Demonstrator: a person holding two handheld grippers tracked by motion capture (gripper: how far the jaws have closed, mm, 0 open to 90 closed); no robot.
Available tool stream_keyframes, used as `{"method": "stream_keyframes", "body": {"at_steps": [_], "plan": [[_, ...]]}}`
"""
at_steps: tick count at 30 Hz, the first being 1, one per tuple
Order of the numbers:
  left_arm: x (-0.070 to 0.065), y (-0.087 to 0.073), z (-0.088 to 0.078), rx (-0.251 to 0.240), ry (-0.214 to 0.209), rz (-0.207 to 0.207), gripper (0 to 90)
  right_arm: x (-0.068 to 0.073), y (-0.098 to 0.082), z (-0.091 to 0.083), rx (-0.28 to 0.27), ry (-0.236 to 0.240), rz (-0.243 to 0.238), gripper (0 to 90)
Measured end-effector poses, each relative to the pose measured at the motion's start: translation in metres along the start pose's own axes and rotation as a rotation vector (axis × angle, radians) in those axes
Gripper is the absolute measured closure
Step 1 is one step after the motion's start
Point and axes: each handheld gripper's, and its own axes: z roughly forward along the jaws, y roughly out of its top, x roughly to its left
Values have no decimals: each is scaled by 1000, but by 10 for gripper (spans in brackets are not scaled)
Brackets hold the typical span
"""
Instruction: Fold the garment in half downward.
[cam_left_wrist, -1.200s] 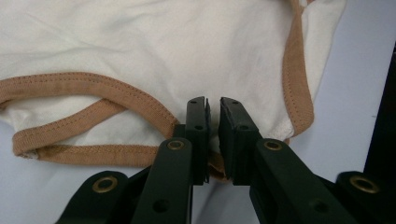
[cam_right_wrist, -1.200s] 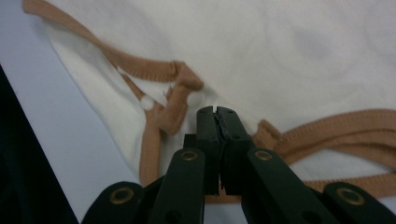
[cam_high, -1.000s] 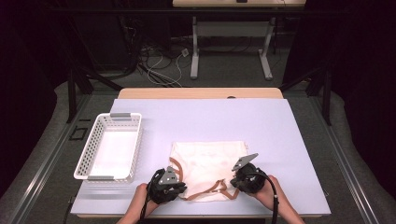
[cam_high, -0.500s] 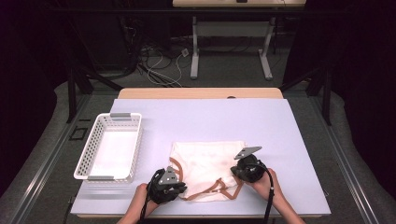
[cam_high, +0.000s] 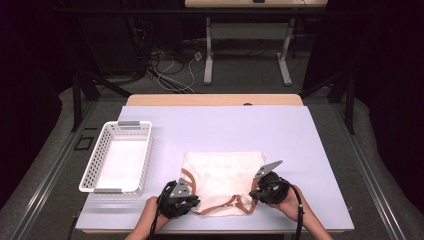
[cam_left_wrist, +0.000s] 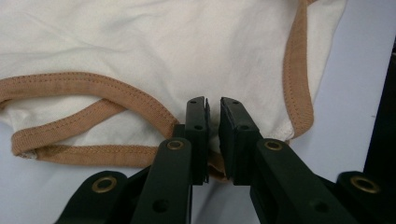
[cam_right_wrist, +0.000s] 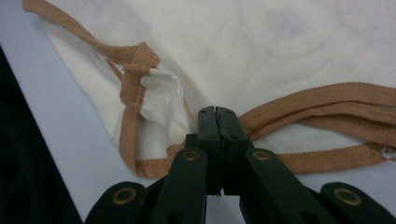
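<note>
A basket (cam_high: 117, 157) stands at the table's (cam_high: 320, 150) left. Beside it, the cream top (cam_high: 222, 175) lies flat near the front edge. The left gripper (cam_left_wrist: 213, 105) pinches its tan-trimmed strap corner between nearly closed jaws; the right gripper (cam_right_wrist: 216, 112) is clamped tight on the opposite strap's trim

no readable text, labels, brands, numbers or signs anywhere
</note>
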Motion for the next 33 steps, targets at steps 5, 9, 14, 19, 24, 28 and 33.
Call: {"method": "stream_keyframes", "body": {"at_steps": [5, 9, 14, 19, 24, 28, 33], "plan": [[0, 0, 0, 0, -2, 0, 816, 2, 2, -11, -24, 3, -15, 897], [0, 0, 0, 1, -2, 0, 811, 6, 4, -12, -51, -1, -26, 877], [0, 0, 0, 1, -12, -3, 778, 14, 7, 1, -80, -28, -19, 834], [-2, 0, -4, 15, -15, 16, 719, 20, 5, 17, -28, -30, -61, 732], [2, -3, -12, 28, 25, -9, 606, 22, -2, 12, -8, -26, -104, 546], [12, -4, -17, 2, 102, -74, 385, 16, -6, 5, -49, -36, -48, 372], [20, -6, -22, -50, 133, -123, 274, 5, -8, 0, -97, -62, 3, 230]]}}
